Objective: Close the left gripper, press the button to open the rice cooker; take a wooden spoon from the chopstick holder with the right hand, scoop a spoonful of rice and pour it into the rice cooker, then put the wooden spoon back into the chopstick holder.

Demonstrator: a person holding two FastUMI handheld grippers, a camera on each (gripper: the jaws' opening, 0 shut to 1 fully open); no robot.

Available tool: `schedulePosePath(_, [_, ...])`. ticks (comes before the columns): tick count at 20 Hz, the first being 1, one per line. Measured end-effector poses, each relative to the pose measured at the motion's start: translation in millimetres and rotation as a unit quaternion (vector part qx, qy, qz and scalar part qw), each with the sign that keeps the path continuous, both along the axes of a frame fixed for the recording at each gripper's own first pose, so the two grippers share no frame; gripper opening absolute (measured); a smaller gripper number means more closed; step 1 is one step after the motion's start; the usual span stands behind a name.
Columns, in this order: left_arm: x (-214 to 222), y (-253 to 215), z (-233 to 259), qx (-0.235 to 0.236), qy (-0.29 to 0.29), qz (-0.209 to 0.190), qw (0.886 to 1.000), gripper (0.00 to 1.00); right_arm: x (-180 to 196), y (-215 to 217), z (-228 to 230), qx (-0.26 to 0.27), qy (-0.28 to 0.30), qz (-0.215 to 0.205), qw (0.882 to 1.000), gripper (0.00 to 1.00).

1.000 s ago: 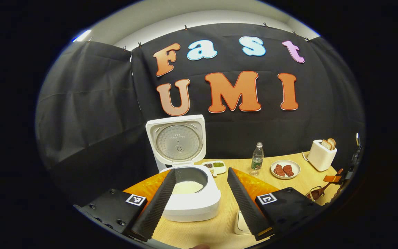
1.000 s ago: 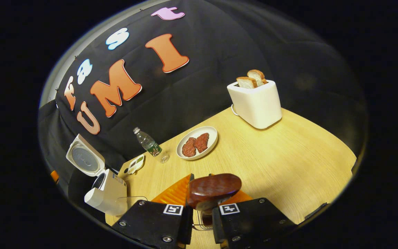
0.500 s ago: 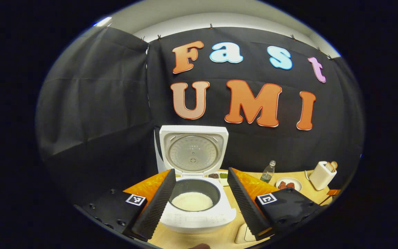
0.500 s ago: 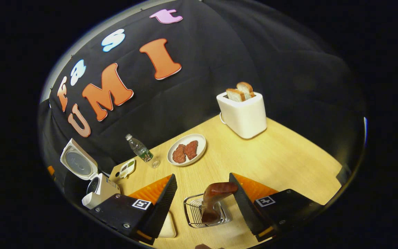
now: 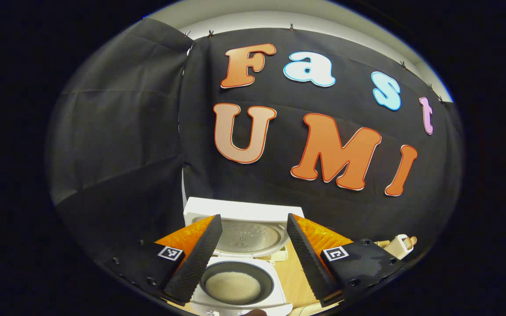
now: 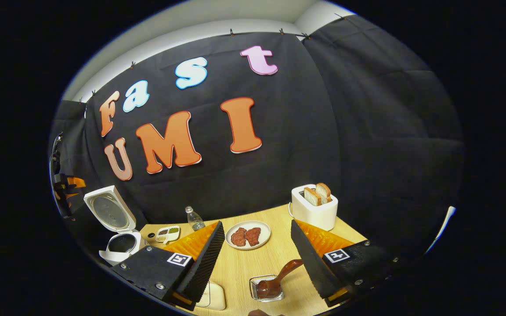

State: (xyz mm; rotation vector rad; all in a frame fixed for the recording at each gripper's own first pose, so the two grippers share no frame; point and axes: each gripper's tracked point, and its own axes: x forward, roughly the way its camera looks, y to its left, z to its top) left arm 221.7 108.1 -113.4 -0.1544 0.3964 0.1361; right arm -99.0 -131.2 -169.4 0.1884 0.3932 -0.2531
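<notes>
The white rice cooker (image 5: 240, 303) stands open, its lid (image 5: 244, 219) upright and white rice in the pot (image 5: 233, 287). My left gripper (image 5: 253, 217) hovers above and in front of it, open, with nothing between its fingers. In the right gripper view the dark wooden spoon (image 6: 281, 274) leans in the wire chopstick holder (image 6: 267, 293), handle up to the right. My right gripper (image 6: 257, 223) is open above and behind the holder, apart from the spoon. The cooker (image 6: 119, 245) sits at the far left of that view.
On the wooden table (image 6: 244, 267) are a plate of meat (image 6: 248, 235), a white toaster with bread (image 6: 314, 206), a water bottle (image 6: 195, 218), a small divided dish (image 6: 168, 234) and a white container (image 6: 214, 297) beside the holder.
My right gripper opened, let go of the spoon in the holder and pulled back upward. The left gripper stayed open and tilted up, so the cooker sank lower in its view.
</notes>
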Motion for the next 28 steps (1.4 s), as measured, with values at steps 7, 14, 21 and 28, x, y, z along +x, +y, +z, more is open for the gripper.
schedulePosePath(7, [93.1,12.3,-25.9,0.045,0.052,-0.005,0.998,0.99,-21.6,4.0,42.2,-0.05,-0.024,-0.017,0.998,0.94])
schedulePosePath(14, [104.6,33.1,-76.7,0.084,0.188,0.044,0.977,0.96,-15.2,15.5,35.6,-0.052,-0.016,0.002,0.999,0.94])
schedulePosePath(21, [19.8,-2.3,-130.3,0.013,0.334,0.011,0.942,0.96,5.2,29.9,12.2,-0.018,-0.01,0.043,0.999,0.94])
schedulePosePath(28, [-78.8,-21.6,-182.6,0.006,0.452,0.001,0.892,1.0,10.2,46.9,-3.2,0.001,-0.001,0.081,0.997,0.94])
